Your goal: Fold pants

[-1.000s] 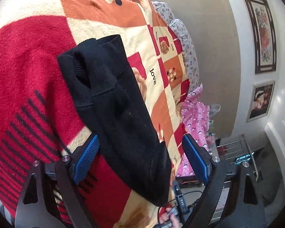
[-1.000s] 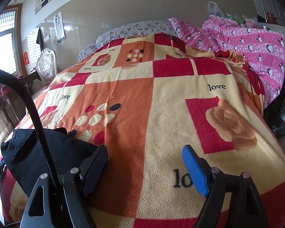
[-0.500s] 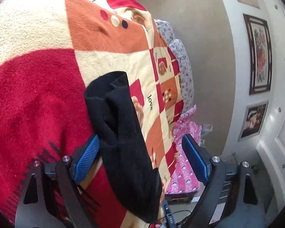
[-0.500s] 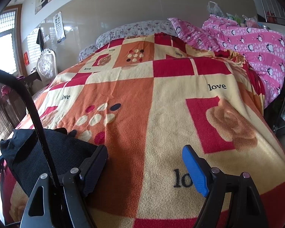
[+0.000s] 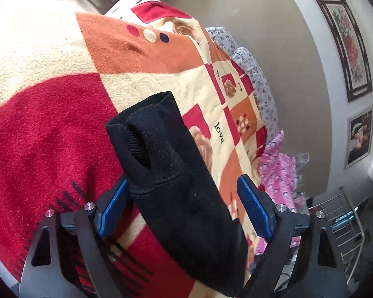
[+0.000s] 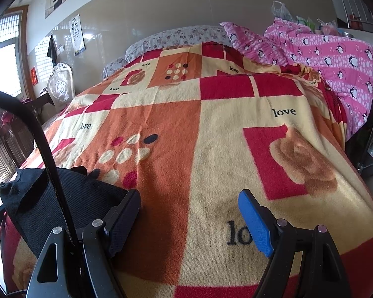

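Pants (image 5: 176, 188), black and already bundled, lie lower centre on the blanket (image 5: 44, 129). The left gripper (image 5: 184, 208) straddles them, jaws closing, pads not yet pressing (best to bite the layered edge squarely). The right gripper (image 6: 189, 218) waits wide, empty.

**"love" all over the blanket**

From my station I read the word "love" printed in black on the patchwork blanket (image 6: 161, 114): several times in the right wrist view, on cream patches near and far, and again in the left wrist view. An eye chart (image 6: 77, 34) hangs on the wall; I cannot read its letters.
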`<state>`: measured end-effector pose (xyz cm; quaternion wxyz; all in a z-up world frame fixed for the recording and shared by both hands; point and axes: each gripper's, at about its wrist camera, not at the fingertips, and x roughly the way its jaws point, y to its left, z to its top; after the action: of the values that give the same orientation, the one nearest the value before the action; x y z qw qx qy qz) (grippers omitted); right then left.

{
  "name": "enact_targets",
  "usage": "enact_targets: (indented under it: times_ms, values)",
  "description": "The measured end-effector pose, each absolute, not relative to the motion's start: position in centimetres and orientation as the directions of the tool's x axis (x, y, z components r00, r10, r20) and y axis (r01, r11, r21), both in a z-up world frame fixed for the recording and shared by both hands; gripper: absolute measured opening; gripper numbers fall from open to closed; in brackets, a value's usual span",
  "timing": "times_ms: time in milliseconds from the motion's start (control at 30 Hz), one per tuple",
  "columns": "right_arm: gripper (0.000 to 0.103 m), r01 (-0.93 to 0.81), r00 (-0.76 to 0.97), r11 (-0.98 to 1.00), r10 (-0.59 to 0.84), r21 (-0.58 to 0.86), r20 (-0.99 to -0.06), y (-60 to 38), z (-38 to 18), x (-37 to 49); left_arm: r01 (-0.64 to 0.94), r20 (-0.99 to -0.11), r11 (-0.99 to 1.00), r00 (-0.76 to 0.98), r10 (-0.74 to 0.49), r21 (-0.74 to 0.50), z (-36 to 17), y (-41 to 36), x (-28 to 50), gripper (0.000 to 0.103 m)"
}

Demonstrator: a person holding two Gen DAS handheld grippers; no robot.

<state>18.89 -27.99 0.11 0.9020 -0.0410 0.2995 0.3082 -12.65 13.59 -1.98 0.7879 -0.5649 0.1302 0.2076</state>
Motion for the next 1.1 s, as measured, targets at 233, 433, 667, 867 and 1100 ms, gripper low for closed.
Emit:
enact_targets:
  times_ms: [233,433,667,867,1100]
  values:
    - [0.078,-0.58,0.629,0.807,0.531,0.112,-0.568,-27.9,0.2,18.9,-0.57,-0.525,0.306,0.822,0.221,-0.763,-3.7,13.0,-12.0,0.024]
    - [0.078,-0.579,0.632,0.808,0.53,0.11,-0.566,-27.9,0.3,18.8,-0.62,-0.555,0.406,0.783,0.28,-0.671,-2.5,12.0,-10.9,0.016]
    - [0.078,-0.609,0.565,0.753,0.632,0.249,-0.53,-29.0,2.4,18.9,-0.69,-0.472,0.705,0.684,0.557,-0.167,1.9,5.2,-7.9,0.016]
    - [0.078,-0.595,-0.015,0.303,0.922,0.744,-0.387,-23.8,5.9,20.6,-0.534,-0.257,0.764,0.731,0.632,0.362,1.3,-3.3,-4.7,0.016]
    - [0.078,-0.51,-0.38,0.062,0.879,0.858,-0.289,-14.9,6.1,19.2,-0.272,-0.181,0.662,0.828,0.531,0.698,-1.2,-9.0,-3.3,0.016]
